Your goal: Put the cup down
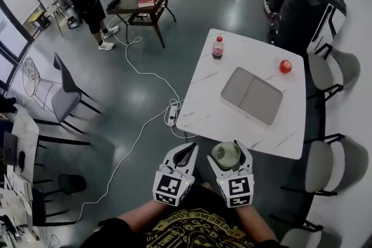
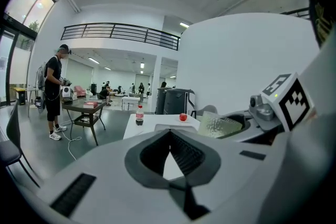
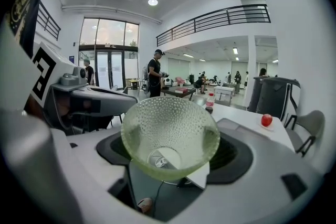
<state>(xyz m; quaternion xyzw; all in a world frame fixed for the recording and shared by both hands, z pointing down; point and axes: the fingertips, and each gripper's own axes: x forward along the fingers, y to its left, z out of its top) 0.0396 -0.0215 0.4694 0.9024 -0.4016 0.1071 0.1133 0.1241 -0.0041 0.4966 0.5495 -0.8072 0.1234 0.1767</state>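
Greenish dimpled glass cup (image 3: 169,134) is pinched in the right gripper (image 1: 228,151), held at the table's (image 1: 203,113) near edge, not yet set down; left gripper (image 1: 187,149) pressed together, empty.

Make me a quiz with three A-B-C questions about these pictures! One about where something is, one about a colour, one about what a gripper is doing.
1. Where is the bottle? A on the floor. B on the white table, near its far left corner. C on a chair.
2. What colour is the cup? A blue. B black. C pale green.
3. What is the right gripper doing? A shut on the cup. B open and empty. C lying on the table.
Answers: 1 B, the head view shows it standing there. 2 C, its bumpy glass looks pale green. 3 A, the cup sits clamped between its jaws.
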